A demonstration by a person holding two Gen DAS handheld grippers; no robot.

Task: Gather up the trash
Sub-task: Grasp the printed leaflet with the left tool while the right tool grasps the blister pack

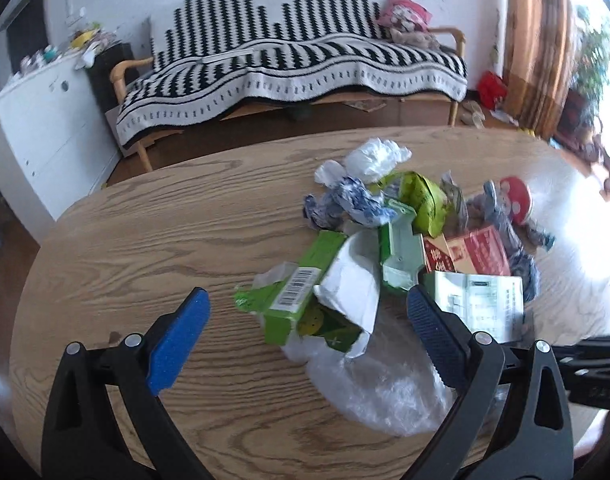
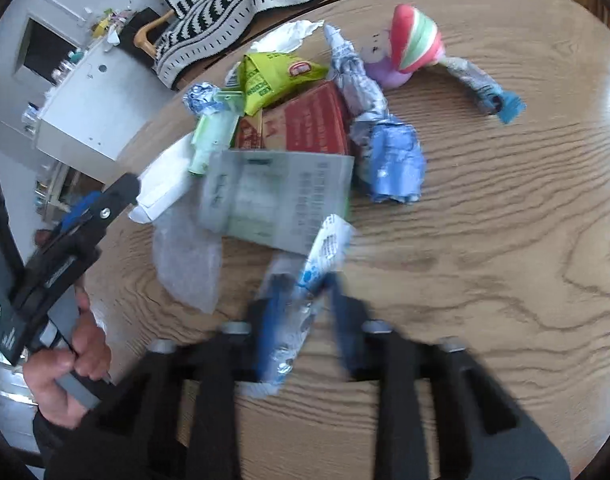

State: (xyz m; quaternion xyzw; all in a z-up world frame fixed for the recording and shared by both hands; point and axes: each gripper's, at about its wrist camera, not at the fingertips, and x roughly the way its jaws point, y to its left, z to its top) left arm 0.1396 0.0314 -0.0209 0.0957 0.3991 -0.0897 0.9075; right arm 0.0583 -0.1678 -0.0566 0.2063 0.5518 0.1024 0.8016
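Blue-padded right gripper point(image 2: 305, 304) pinches the blue-and-white wrapper point(image 2: 305, 300) at the pile's near edge on the wooden table point(image 2: 505, 240); lift gently so it won't slip, while the left gripper point(image 1: 309, 312), gaping, straddles the green carton point(image 1: 301, 300)

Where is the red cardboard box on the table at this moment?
In both wrist views the red cardboard box lies mid-pile on the wooden table, between the green snack bag and the printed paper sheet.

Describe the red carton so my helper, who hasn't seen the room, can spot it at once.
On the round wooden table, look into the heap of wrappers and boxes. The red carton lies near its middle, behind the grey printed leaflet and beside the yellow-green snack bag. It is the only red box there.
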